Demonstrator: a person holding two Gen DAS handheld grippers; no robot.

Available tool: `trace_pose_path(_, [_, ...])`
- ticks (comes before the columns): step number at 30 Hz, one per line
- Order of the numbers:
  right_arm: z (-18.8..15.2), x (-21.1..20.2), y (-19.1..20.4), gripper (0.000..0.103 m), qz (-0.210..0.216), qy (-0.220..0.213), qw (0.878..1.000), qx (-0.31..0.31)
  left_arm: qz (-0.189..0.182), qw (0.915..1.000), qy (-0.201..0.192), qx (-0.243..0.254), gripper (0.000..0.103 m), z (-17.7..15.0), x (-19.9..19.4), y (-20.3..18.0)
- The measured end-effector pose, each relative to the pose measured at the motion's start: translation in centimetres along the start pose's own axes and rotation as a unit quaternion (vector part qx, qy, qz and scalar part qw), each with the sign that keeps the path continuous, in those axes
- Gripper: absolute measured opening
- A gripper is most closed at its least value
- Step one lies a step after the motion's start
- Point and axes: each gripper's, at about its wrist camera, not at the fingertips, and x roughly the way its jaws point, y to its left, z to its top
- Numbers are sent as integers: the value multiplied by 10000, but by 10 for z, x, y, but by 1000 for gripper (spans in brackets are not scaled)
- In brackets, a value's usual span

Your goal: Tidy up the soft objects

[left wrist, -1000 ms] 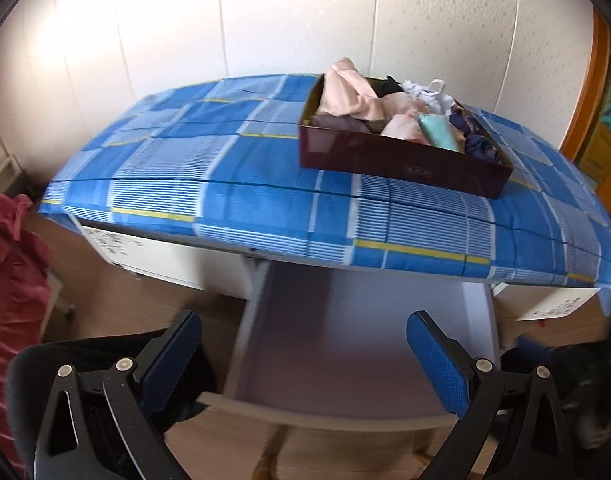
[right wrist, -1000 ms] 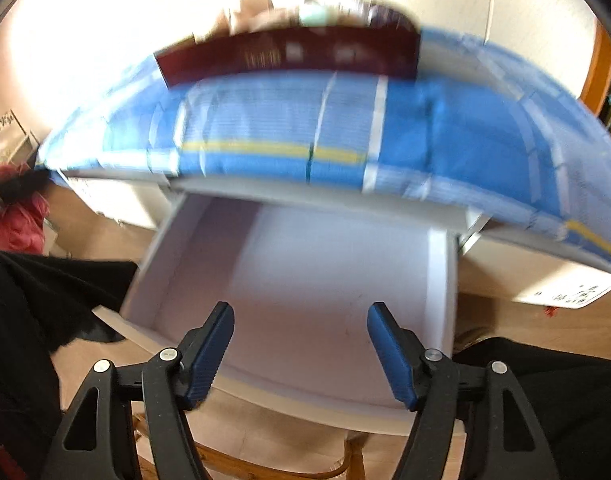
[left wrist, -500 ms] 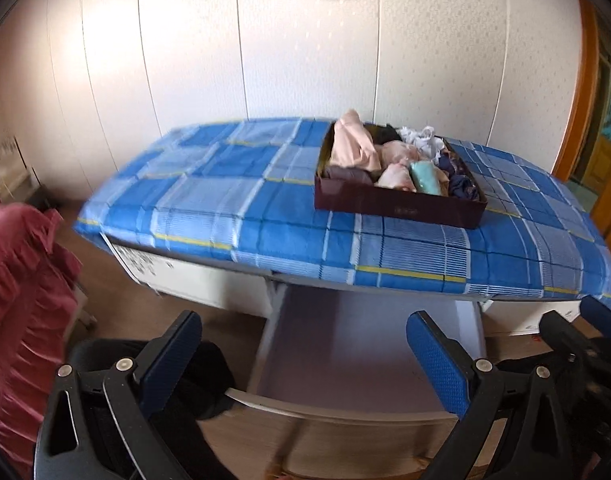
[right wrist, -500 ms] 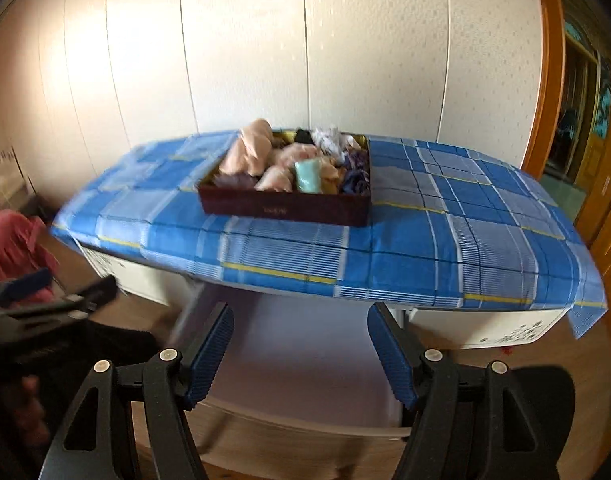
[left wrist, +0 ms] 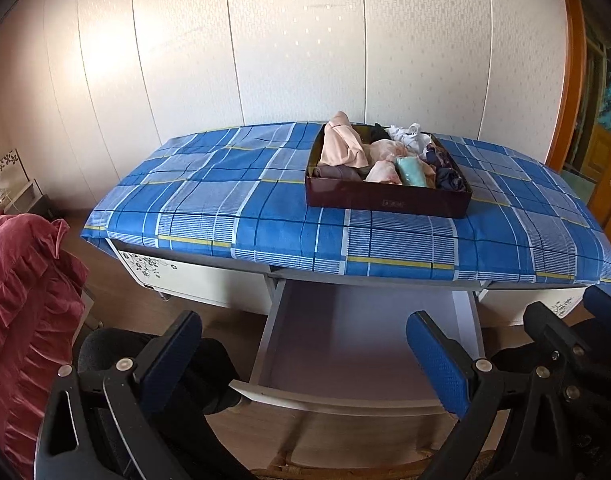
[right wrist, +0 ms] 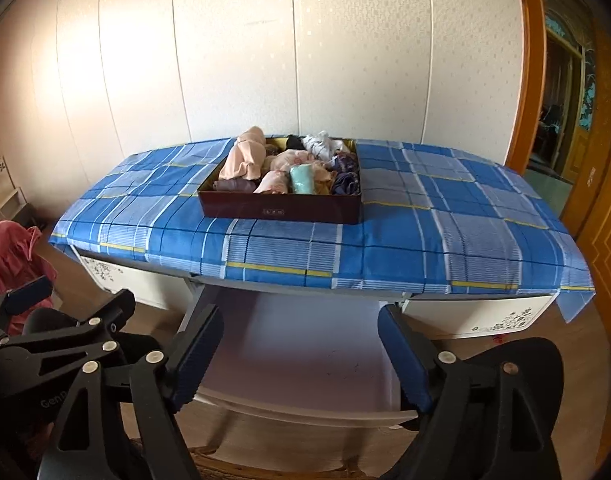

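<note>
A dark red box full of rolled soft clothes, pink, mint, white and dark blue, sits on the desk's blue checked cloth. Below the desk top a white drawer stands pulled out with nothing visible inside. My left gripper is open and empty, held back from the drawer front. My right gripper is open and empty, beside the left one.
A red ruffled fabric hangs at the left. A black office chair is below the grippers. A wooden door frame stands at the right. White wall panels are behind the desk.
Both grippers have pulled back and up from the drawer, so the whole desk top and box now show. Both stay open and empty.
</note>
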Motion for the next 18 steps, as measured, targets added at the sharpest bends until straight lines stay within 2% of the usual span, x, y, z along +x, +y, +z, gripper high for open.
trace_pose_path(8, [1, 2, -5, 83, -62, 54, 9999, 103, 78, 9997, -66, -227, 103, 0, -4, 9])
trace_pose_path(18, [0, 4, -7, 83, -69, 105, 9998, 154, 56, 9998, -121, -159, 103, -1, -7, 7])
